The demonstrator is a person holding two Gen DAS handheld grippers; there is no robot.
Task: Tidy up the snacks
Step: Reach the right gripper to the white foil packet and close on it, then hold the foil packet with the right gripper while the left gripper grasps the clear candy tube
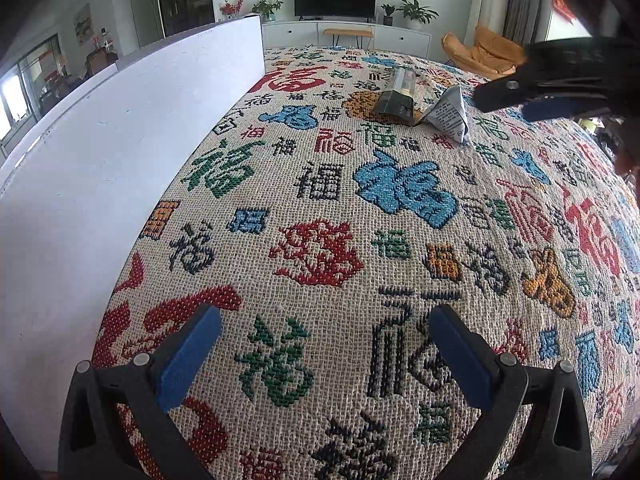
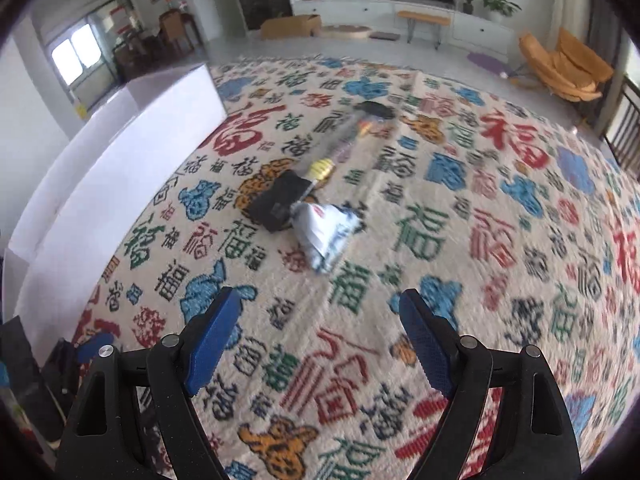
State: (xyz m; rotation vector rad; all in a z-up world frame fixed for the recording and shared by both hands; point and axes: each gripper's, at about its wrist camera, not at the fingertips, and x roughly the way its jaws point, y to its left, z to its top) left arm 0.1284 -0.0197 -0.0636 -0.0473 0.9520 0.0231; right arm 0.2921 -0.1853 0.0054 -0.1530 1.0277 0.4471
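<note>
Both tools were spread and empty, the right tool aimed toward the silver snack pouch touching a dark snack packet mid-cloth, likely for pickup, while the left tool hovered beside the white box.

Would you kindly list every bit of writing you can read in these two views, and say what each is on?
"福": woven again and again, in many colours and styles, across the patterned cloth.
White snack packet: small printed text on its side, too small to read.
Dark snack packet: no legible label; blurred in the right wrist view.
Red hanging by the window: too cut off to read.
</note>
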